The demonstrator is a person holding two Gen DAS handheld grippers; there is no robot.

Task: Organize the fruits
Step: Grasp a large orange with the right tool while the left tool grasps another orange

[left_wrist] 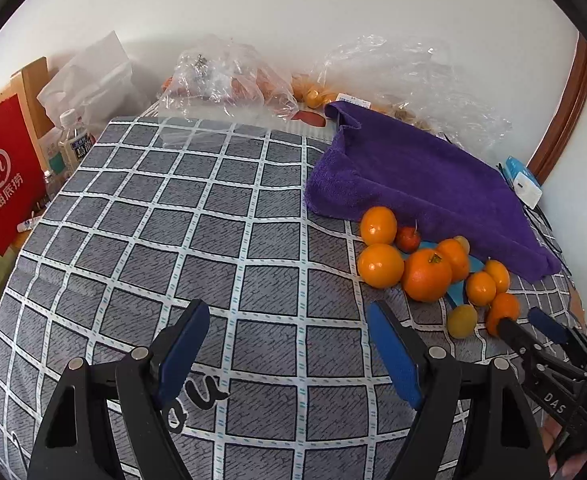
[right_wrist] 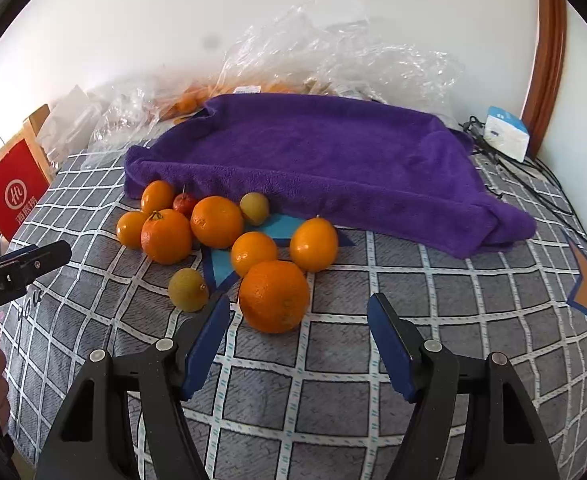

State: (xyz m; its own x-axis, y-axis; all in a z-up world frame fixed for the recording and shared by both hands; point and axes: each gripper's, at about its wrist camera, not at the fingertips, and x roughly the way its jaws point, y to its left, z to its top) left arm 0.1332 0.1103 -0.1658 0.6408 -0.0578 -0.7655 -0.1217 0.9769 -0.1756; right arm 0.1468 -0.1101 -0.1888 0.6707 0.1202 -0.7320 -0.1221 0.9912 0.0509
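Orange [right_wrist: 274, 296] lying at twelve o'clock, just ahead of right gripper [right_wrist: 298, 320], nearest of the pile beside purple towel [right_wrist: 313, 160]. Gaping wide, both grippers empty. Left gripper [left_wrist: 289, 326] hanging over bare checked cloth [left_wrist: 213, 220], fruit well off toward two o'clock.

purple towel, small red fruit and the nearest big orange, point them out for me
purple towel [right_wrist: 313, 152], right wrist view, on the flat top of the cloth
small red fruit [right_wrist: 184, 202], right wrist view, on its visible red skin
nearest big orange [right_wrist: 274, 297], right wrist view, on the middle of its peel
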